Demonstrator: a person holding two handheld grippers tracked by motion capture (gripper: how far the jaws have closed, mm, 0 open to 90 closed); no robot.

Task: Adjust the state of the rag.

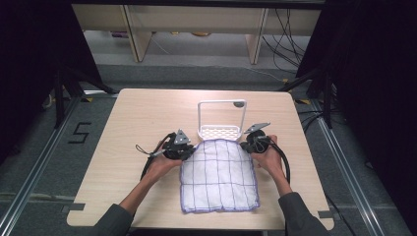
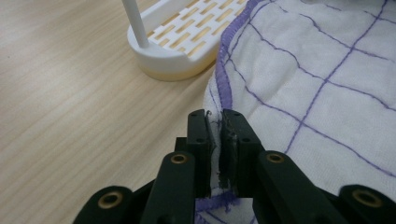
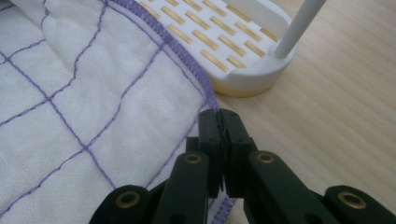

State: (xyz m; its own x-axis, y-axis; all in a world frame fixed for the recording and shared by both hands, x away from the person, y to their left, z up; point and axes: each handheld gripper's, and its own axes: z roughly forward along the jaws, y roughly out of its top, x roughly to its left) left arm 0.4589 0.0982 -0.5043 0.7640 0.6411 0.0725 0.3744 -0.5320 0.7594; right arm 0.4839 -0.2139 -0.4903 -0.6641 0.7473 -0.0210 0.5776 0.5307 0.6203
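Both grippers pinch cloth (image 1: 219,174) – L gripper view (image 2: 215,140).

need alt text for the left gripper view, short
The left claw pinches the purple-stitched edge of a white cloth with a purple grid, its two black jaws closed on the fabric. Behind it on the light wooden table stands a white slotted rack with a thin upright post, and the cloth's far edge lies up against the rack.

My left gripper (image 1: 183,147) and right gripper (image 1: 250,142) both sit low, jaws clamped; my forearms reach forward, slightly spread.
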